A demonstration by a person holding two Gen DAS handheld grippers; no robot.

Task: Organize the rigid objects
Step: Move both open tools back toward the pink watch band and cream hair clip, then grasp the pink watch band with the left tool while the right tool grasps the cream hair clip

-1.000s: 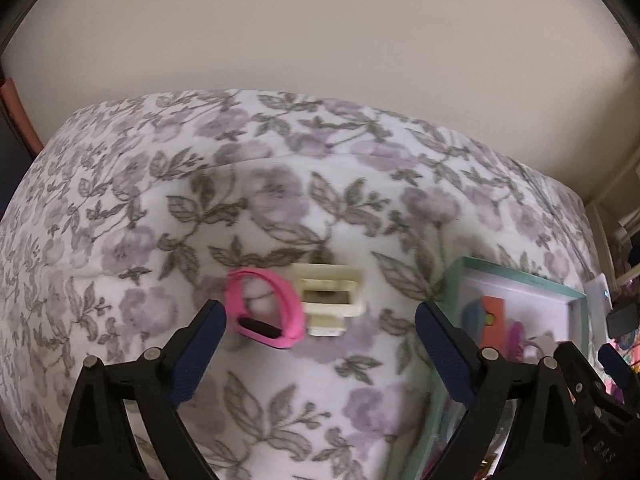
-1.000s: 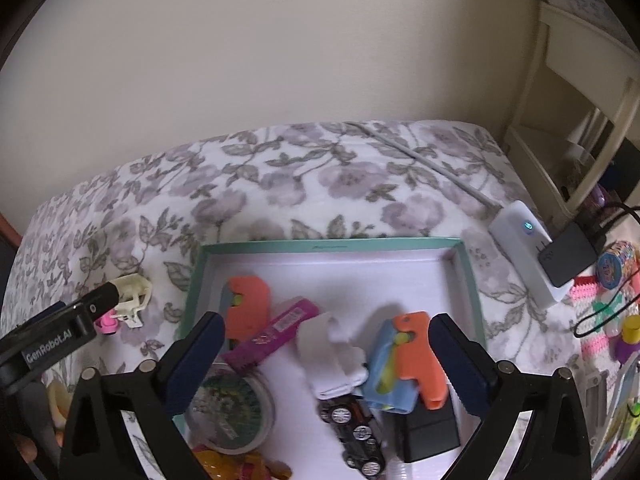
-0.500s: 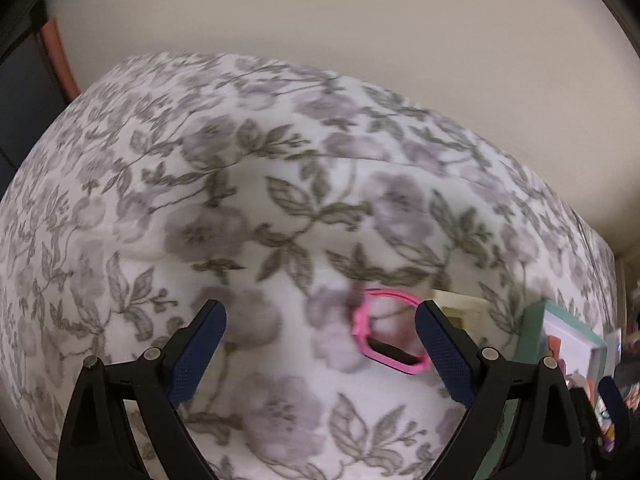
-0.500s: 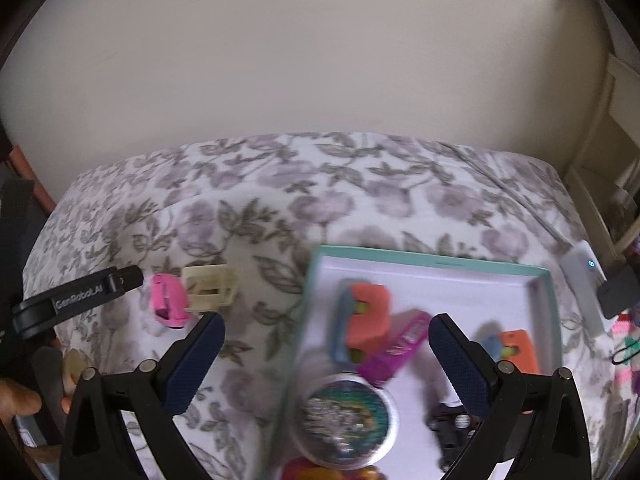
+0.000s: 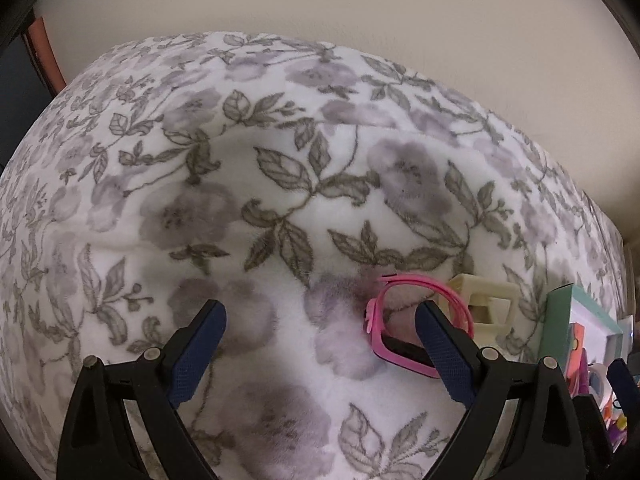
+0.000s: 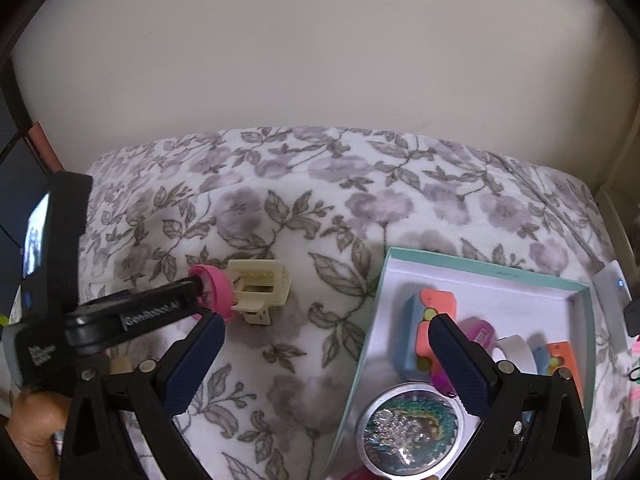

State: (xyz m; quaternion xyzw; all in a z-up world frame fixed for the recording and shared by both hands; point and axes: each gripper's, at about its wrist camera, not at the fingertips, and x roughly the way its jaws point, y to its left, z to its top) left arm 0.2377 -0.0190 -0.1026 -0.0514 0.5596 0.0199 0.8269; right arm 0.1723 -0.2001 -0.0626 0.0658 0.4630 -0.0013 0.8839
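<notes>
Pink is what I see first: a pink watch (image 5: 416, 332) lying on the floral blanket (image 5: 280, 208), its band looped up and its dark face low against the fabric. Just beside it, touching or nearly so, sits a cream hair claw clip (image 5: 486, 304). My left gripper (image 5: 320, 344) hangs over the blanket with its jaws wide apart and nothing between them; its right-hand blue pad overlaps the watch in the left wrist view, and from the right wrist view the tip of that gripper (image 6: 152, 312) reaches the watch (image 6: 216, 292), though I cannot tell whether it touches. My right gripper (image 6: 324, 364) also has its jaws spread, holding nothing, straddling the near left edge of a teal-rimmed box (image 6: 480, 266) that rests on the blanket to the right of the clip (image 6: 260, 290). Inside the box I see an orange and blue toy (image 6: 424, 320), a second one like it (image 6: 556, 356), a magenta piece (image 6: 480, 332), something white (image 6: 516, 350) and a round clear-lidded tin of beads (image 6: 408, 428). A hand (image 6: 34, 432) shows at the lower left, gripping the left tool. Plain cream wall (image 6: 320, 60) stands behind the bed.
</notes>
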